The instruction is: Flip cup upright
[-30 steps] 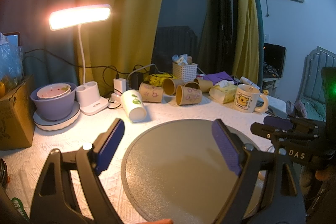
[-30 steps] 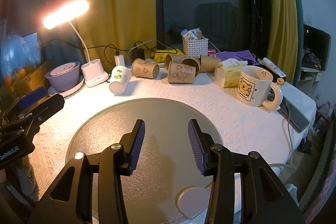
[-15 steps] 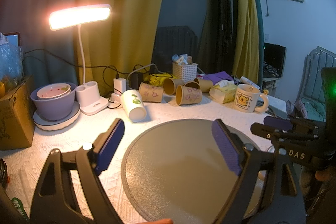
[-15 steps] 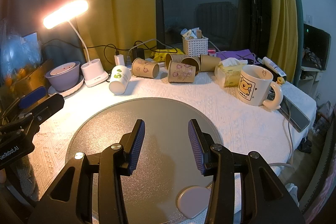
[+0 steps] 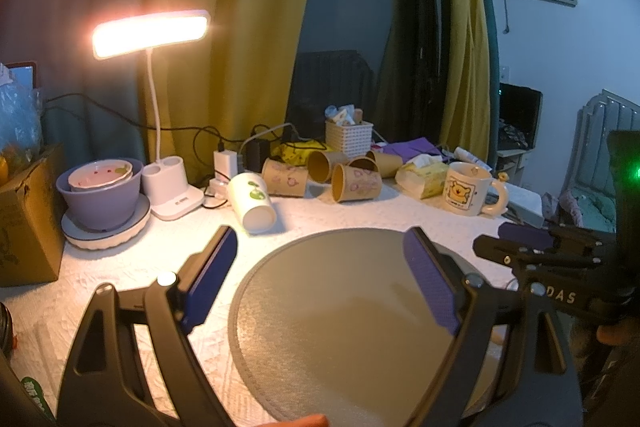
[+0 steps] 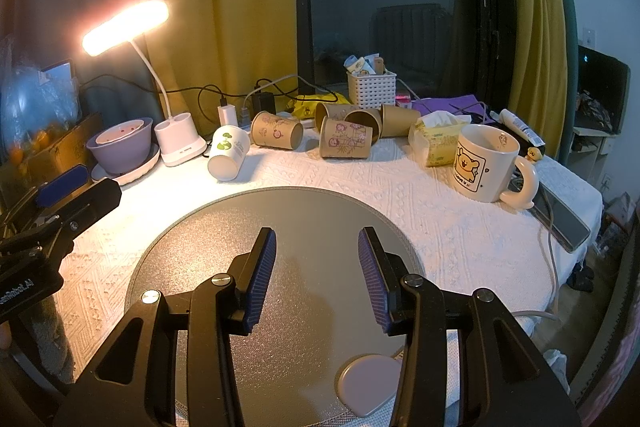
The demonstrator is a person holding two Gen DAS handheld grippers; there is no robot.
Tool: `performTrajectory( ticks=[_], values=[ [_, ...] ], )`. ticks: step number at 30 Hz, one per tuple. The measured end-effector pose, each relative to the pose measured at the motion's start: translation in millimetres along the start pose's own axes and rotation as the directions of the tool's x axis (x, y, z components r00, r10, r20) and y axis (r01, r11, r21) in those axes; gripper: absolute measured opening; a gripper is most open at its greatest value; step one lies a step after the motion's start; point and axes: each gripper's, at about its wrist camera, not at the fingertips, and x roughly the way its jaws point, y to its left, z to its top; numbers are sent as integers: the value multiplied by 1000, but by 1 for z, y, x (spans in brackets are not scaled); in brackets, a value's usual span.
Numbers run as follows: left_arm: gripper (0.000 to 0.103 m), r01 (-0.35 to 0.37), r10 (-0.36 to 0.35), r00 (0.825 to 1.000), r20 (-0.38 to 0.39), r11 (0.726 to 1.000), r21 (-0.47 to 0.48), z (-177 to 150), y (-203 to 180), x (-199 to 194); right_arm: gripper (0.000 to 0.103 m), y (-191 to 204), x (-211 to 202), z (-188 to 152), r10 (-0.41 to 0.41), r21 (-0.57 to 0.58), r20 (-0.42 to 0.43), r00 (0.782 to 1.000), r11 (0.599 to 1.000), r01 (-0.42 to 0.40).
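A white paper cup with a green sprout print (image 5: 251, 202) (image 6: 228, 154) lies on its side at the back left of the table. Several brown printed paper cups (image 5: 355, 182) (image 6: 346, 138) lie on their sides behind the round grey mat (image 5: 344, 311) (image 6: 280, 267). My left gripper (image 5: 322, 267) is open and empty, wide apart, above the mat's near left. My right gripper (image 6: 316, 259) is open and empty above the mat. Each gripper shows at the edge of the other's view.
A white mug with a bear print (image 6: 486, 163) stands upright at the right. A lit desk lamp (image 6: 178, 143), a purple bowl on a plate (image 6: 122, 147), a tissue pack (image 6: 438, 137), a white basket (image 6: 371, 89), cables and a phone (image 6: 560, 215) line the back and right. A pink coaster (image 6: 370, 383) lies near me.
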Motion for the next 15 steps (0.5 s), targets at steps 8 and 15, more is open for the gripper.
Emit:
performTrajectory(
  ticks=[8,15],
  values=[
    [86,19,-19,1000,0,1000,-19,3,4,-5,45,0,0,1,0,0,0,1000,1000,0],
    [86,24,-25,1000,-7,1000,-19,3,0,-1,45,1,-1,2,0,0,1,1000,1000,0]
  ],
)
